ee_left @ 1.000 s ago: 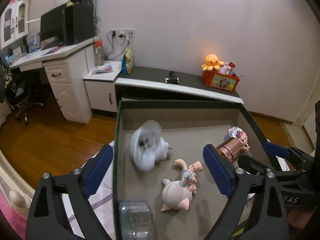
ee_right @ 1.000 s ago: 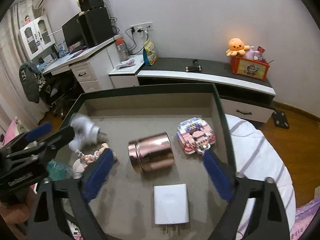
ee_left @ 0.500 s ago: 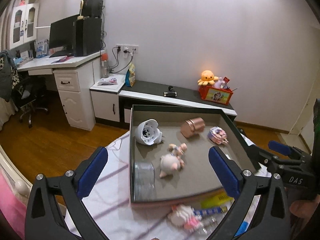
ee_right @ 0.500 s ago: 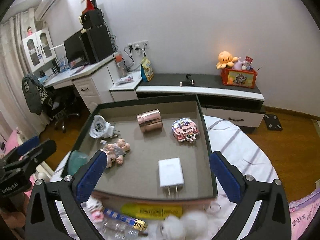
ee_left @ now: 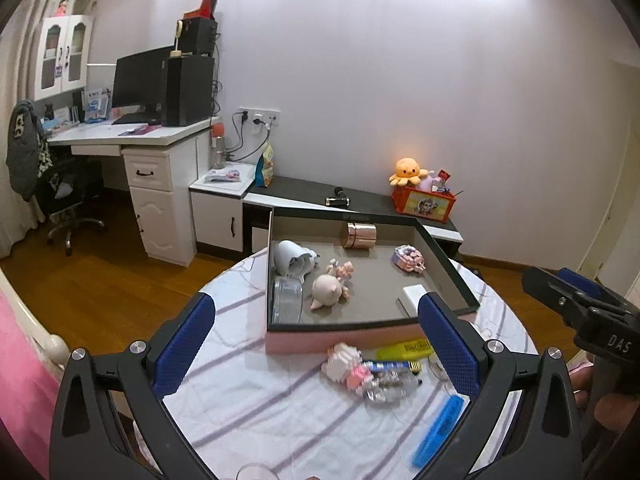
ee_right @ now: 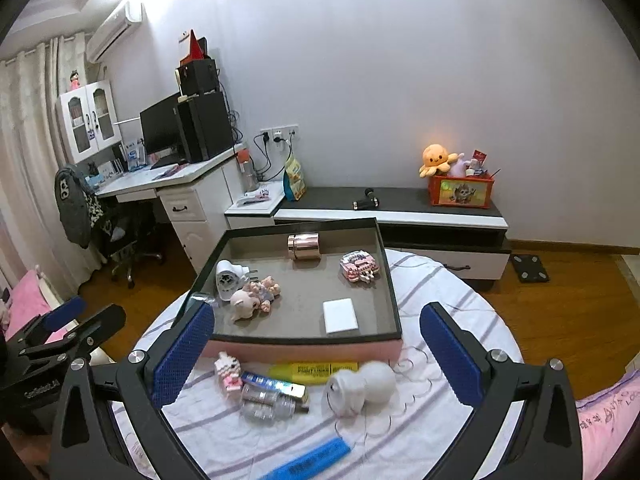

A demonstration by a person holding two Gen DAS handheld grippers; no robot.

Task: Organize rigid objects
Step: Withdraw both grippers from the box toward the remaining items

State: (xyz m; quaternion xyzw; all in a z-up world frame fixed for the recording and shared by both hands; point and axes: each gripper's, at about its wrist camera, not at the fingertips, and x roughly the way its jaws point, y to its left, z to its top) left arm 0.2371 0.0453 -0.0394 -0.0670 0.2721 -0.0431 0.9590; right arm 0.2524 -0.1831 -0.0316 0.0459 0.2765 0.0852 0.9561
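Observation:
A pink-sided tray (ee_left: 340, 337) (ee_right: 304, 349) stands on a round striped table. Inside lie a copper tin (ee_right: 303, 246), a white plug adapter (ee_right: 226, 278), a pig figurine (ee_right: 254, 300), a pink brick model (ee_right: 359, 266), a white charger (ee_right: 340, 315) and a clear container (ee_left: 287, 304). In front of the tray lie a small brick figure (ee_right: 228, 376), a yellow highlighter (ee_right: 314, 368), a clear bottle (ee_right: 268, 404), a white fluffy toy (ee_right: 362, 386) and a blue lighter (ee_right: 312, 460). My left gripper (ee_left: 316, 344) and right gripper (ee_right: 316, 350) are both open and empty, held back above the table's near side.
The table's edge (ee_right: 500, 320) curves round on the right, with wooden floor beyond. A low TV cabinet (ee_right: 400, 208) with a red toy box (ee_right: 460, 190) stands behind the tray. A white desk (ee_right: 180, 192) and office chair (ee_right: 128, 248) stand at the left.
Both grippers have pulled back and up from inside the tray. The whole tray and the loose objects in front of it have come into view.

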